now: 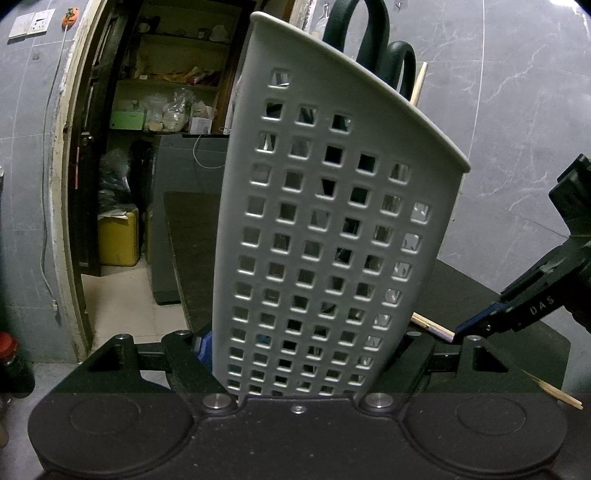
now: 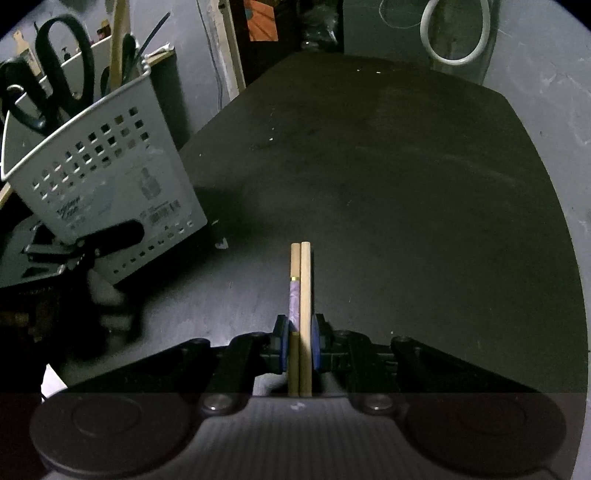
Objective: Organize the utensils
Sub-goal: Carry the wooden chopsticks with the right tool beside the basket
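Note:
A white perforated utensil holder stands tilted on the dark table, and my left gripper is shut on its lower part, one finger on each side. Black-handled scissors and a wooden stick poke out of its top. In the right wrist view the holder sits at the left with the scissors in it. My right gripper is shut on a pair of wooden chopsticks, one with a purple band, which point forward over the table. From the left wrist view the right gripper is low beside the holder.
The dark table stretches ahead of the right gripper. An open doorway to a storeroom with shelves and a yellow container lies behind the holder. Grey marble wall at the right; a white hose loop hangs beyond the table.

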`<state>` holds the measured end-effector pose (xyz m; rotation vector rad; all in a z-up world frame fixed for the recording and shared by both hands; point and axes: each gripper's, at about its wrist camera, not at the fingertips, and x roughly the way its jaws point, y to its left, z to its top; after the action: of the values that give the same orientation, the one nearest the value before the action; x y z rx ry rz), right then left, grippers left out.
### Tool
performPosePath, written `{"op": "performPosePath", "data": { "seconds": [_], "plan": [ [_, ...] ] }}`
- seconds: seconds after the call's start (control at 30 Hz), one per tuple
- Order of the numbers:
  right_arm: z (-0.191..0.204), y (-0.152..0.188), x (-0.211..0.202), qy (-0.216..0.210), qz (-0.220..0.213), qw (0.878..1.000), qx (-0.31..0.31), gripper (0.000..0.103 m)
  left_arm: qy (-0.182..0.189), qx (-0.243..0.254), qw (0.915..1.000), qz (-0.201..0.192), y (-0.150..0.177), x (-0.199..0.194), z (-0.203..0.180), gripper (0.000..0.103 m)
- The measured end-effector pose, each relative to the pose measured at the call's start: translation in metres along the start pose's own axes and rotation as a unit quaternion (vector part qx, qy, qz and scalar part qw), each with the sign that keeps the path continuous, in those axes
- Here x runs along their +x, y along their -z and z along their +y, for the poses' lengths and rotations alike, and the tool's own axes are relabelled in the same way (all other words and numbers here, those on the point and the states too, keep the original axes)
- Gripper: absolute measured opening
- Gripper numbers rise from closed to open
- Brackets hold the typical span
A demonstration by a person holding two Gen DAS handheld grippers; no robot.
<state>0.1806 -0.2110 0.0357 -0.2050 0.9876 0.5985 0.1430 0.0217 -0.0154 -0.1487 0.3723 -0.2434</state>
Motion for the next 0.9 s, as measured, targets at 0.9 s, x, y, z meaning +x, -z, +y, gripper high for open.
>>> {"op": "performPosePath", "data": {
  "seconds": [0.9],
  "plan": [
    [0.006, -0.029, 0.010, 0.017, 0.018, 0.999, -0.042, 0.014, 0.001, -0.001, 1.0000, -0.001, 0.000, 0.000, 0.000, 0.079]
  ]
}}
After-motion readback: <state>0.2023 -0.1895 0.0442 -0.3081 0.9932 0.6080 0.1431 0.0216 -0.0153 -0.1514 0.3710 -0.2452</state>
